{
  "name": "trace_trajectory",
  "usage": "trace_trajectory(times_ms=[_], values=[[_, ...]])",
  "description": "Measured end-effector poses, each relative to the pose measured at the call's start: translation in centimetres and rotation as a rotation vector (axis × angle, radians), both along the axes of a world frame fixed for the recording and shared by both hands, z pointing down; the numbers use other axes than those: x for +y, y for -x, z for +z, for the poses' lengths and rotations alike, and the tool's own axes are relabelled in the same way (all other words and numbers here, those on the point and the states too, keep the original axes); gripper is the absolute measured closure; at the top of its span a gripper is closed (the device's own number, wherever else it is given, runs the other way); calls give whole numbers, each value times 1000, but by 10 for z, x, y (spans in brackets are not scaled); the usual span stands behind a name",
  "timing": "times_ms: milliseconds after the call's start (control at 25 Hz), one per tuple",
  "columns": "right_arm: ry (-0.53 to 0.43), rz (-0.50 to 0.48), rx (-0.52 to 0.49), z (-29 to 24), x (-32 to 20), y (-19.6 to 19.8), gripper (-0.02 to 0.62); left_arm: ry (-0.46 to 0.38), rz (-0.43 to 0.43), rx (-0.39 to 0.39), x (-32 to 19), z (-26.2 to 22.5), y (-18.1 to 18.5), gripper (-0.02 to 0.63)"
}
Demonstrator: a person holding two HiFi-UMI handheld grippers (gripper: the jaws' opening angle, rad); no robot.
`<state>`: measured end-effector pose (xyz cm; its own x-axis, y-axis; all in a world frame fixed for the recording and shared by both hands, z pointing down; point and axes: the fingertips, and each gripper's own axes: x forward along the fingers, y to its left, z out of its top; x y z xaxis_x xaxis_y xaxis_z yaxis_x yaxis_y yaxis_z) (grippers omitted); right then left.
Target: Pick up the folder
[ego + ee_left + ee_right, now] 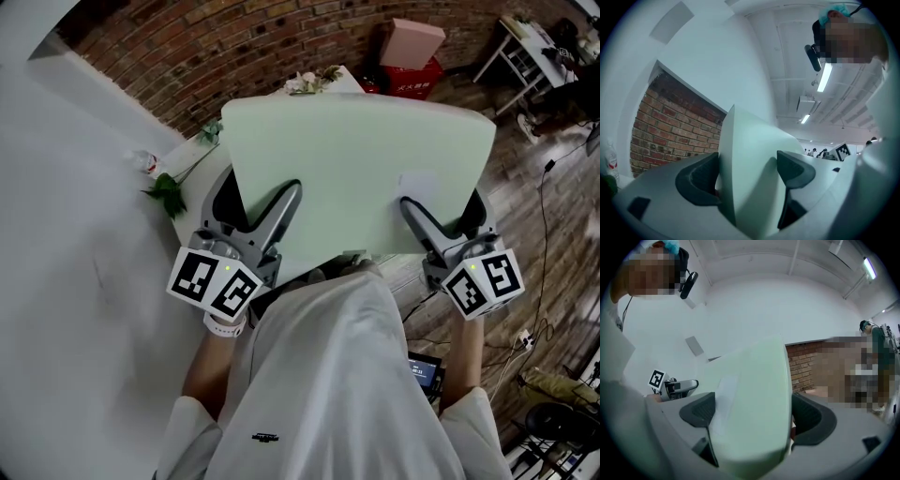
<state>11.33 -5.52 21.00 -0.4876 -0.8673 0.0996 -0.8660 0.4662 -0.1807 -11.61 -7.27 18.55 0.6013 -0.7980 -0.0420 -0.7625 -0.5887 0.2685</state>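
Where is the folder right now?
Centre of the head view: the folder is held up before the person's chest, its near edge clamped by the left gripper at left and the right gripper at right, flowers past its left edge.

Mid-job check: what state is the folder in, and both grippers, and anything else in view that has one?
Pale green flat folder: closed, held in the air by its near edge.
Left gripper: jaws shut on the folder.
Right gripper: jaws shut on the folder.
White flower stem: lying on the white table.
Pink box: lid closed, sitting on a red crate.
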Motion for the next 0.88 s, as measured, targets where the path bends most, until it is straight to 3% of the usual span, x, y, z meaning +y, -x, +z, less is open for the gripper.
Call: trace_trajectory(times_ms=[880], values=[[13,3,-12,6,8,1,89,17,11,-3,5,4,1,236]])
